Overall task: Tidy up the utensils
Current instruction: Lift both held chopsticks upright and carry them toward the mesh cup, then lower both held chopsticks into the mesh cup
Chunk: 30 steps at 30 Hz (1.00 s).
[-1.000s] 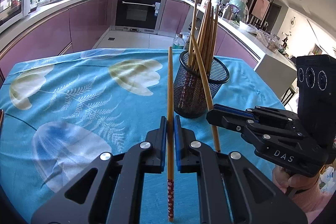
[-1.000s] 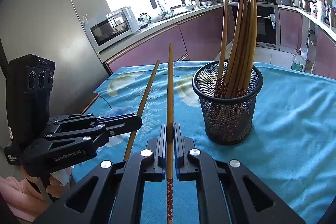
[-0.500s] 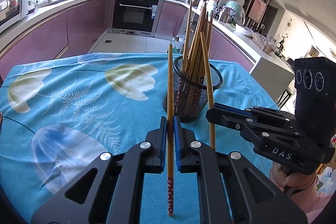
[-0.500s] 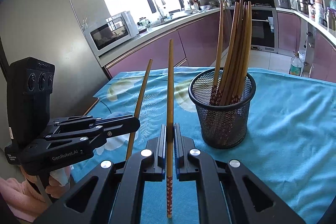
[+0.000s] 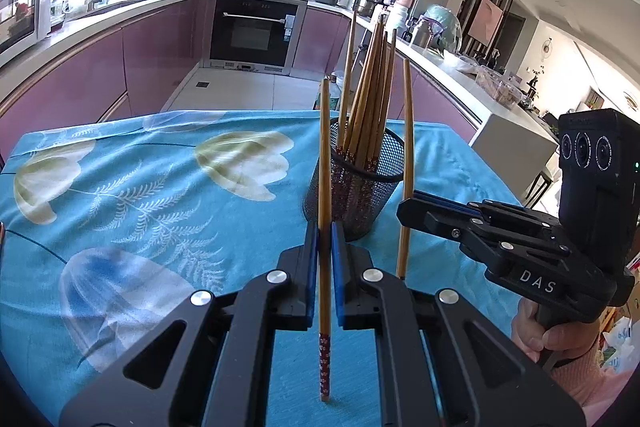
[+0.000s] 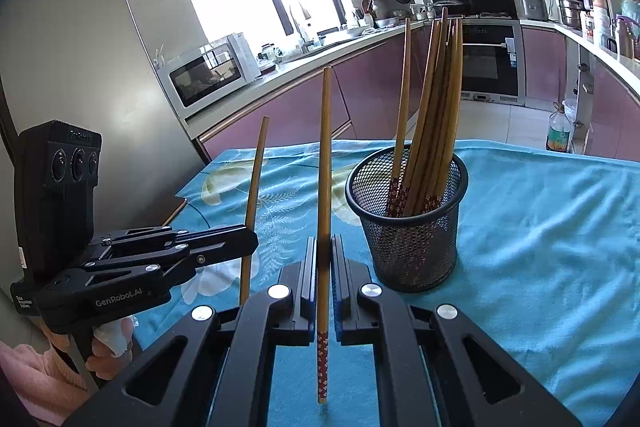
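Two claws (image 5: 325, 227) (image 6: 325, 239), each clamping a chopstick (image 5: 325, 155) (image 6: 325, 155)

Left hand-held gripper (image 5: 325, 247) clamps upright chopstick (image 5: 325, 163).

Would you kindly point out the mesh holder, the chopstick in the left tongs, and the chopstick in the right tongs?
mesh holder (image 6: 412, 247): right wrist view, front wall of the mesh.
left chopstick (image 5: 325, 155): left wrist view, bare shaft above the tongs.
right chopstick (image 6: 324, 163): right wrist view, bare shaft above the tongs.
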Each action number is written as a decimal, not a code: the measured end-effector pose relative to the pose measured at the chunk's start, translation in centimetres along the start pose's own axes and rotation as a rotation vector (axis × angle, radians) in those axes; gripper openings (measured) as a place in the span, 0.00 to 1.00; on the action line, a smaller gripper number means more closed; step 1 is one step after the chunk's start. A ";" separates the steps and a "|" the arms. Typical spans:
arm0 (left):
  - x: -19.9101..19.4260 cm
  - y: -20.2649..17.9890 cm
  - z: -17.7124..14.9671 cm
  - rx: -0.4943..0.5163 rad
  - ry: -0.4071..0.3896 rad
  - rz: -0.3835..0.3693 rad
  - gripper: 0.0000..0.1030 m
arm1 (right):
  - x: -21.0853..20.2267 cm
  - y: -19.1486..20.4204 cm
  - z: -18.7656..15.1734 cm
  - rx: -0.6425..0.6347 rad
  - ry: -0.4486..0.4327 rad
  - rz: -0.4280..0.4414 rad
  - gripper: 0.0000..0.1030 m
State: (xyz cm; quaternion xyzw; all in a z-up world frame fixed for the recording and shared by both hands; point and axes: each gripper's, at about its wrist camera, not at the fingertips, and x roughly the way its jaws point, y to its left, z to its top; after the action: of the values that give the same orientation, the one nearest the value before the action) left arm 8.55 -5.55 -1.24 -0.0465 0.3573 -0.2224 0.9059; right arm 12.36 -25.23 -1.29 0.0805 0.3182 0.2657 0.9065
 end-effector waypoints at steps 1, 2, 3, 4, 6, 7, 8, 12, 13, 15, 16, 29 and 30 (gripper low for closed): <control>0.0 0.0 0.0 0.001 -0.001 -0.001 0.07 | -0.1 -0.1 0.1 0.001 -0.003 0.000 0.05; 0.0 -0.1 0.1 0.002 -0.002 -0.003 0.07 | -0.2 -0.2 0.1 0.002 -0.005 -0.001 0.05; -0.1 -0.1 0.1 0.003 -0.003 -0.003 0.07 | -0.4 -0.3 0.2 0.003 -0.008 -0.001 0.05; -0.1 -0.2 0.2 0.003 -0.004 -0.004 0.07 | -0.5 -0.4 0.2 0.003 -0.011 -0.002 0.05; -0.1 -0.2 0.2 0.003 -0.005 -0.008 0.07 | -0.6 -0.5 0.4 0.004 -0.016 -0.005 0.05; -0.2 -0.3 0.3 0.003 -0.006 -0.009 0.07 | -0.6 -0.5 0.5 0.005 -0.019 -0.005 0.05; -0.2 -0.3 0.3 0.004 -0.007 -0.009 0.07 | -0.7 -0.5 0.6 0.005 -0.022 -0.005 0.05; -0.5 -0.4 0.6 0.005 -0.014 -0.012 0.07 | -1.0 -0.6 1.1 0.004 -0.038 -0.009 0.05; -0.5 -0.4 0.7 0.006 -0.016 -0.014 0.07 | -1.1 -0.7 1.2 0.003 -0.042 -0.010 0.05; -0.6 -0.5 0.9 0.009 -0.021 -0.014 0.07 | -1.2 -0.8 1.5 0.004 -0.050 -0.009 0.05; -0.7 -0.6 1.0 0.010 -0.024 -0.015 0.07 | -1.3 -0.9 1.7 0.003 -0.055 -0.011 0.05; -1.1 -1.6 2.5 0.033 -0.049 -0.029 0.07 | -2.1 -1.4 2.6 0.004 -0.086 -0.015 0.05; -1.1 -1.7 2.6 0.035 -0.051 -0.030 0.07 | -2.2 -1.4 2.7 0.003 -0.088 -0.016 0.05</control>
State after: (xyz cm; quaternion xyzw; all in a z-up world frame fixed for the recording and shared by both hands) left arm 8.92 -6.77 1.76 -0.0417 0.3297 -0.2406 0.9120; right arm 13.20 -27.51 1.53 0.0910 0.2791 0.2543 0.9215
